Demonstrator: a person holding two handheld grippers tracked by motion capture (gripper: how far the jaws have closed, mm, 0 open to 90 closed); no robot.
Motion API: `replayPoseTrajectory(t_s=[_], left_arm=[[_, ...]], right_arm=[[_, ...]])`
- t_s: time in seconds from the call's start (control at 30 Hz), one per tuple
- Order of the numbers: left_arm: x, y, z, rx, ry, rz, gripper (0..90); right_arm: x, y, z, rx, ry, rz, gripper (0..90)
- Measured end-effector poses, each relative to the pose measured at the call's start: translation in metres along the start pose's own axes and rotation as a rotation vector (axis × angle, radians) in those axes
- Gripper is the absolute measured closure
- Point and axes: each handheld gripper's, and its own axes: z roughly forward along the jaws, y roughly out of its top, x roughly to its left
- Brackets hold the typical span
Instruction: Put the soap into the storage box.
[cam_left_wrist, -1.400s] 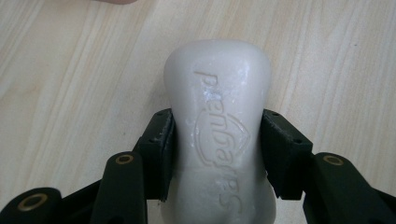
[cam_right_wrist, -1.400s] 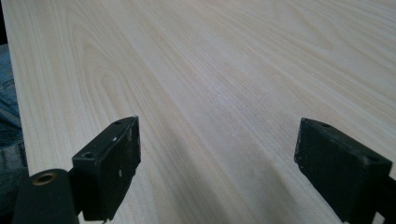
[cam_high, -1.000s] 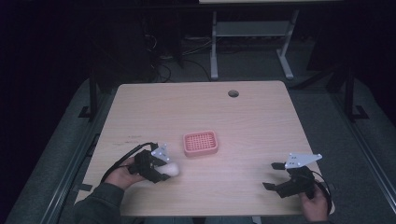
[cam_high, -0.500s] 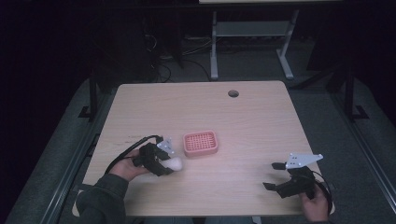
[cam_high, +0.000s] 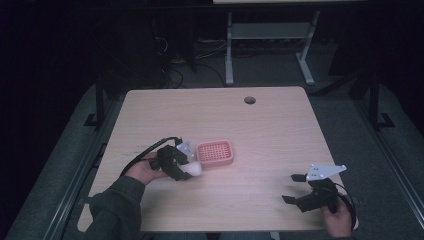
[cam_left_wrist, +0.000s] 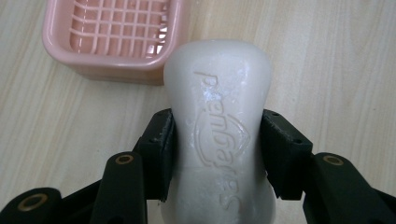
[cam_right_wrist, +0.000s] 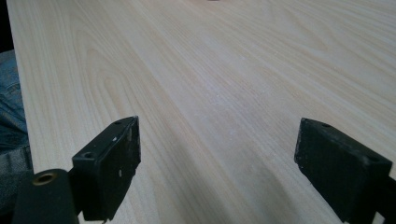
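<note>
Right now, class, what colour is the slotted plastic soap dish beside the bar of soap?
Pink: the slotted plastic soap dish shows best in the left gripper view.

Light wood table (cam_high: 270, 135), round cable hole (cam_high: 249, 100) at far edge, well beyond both claws; pink slatted soap dish (cam_high: 215, 152) lies on it just ahead of left claw (cam_high: 186, 167), well apart from right claw (cam_high: 295, 188)

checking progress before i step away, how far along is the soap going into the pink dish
Done: the left gripper is shut on the white soap bar, its pads pressing both sides. In hand: the bar hangs just short of the pink soap dish, whose grid floor is bare. Left: carry it over the rim, lower it in, release. The right gripper waits open over the table, holding nothing.
</note>
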Motion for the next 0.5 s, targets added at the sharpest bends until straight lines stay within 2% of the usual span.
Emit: replayPoseTrajectory(t_s=[0.5], left_arm=[[0.010, 0.020, 0.006, 0.006, -0.005, 0.024, 49.2]], right_arm=[[-0.001, -0.001, -0.001, -0.005, 0.002, 0.001, 14.1]])
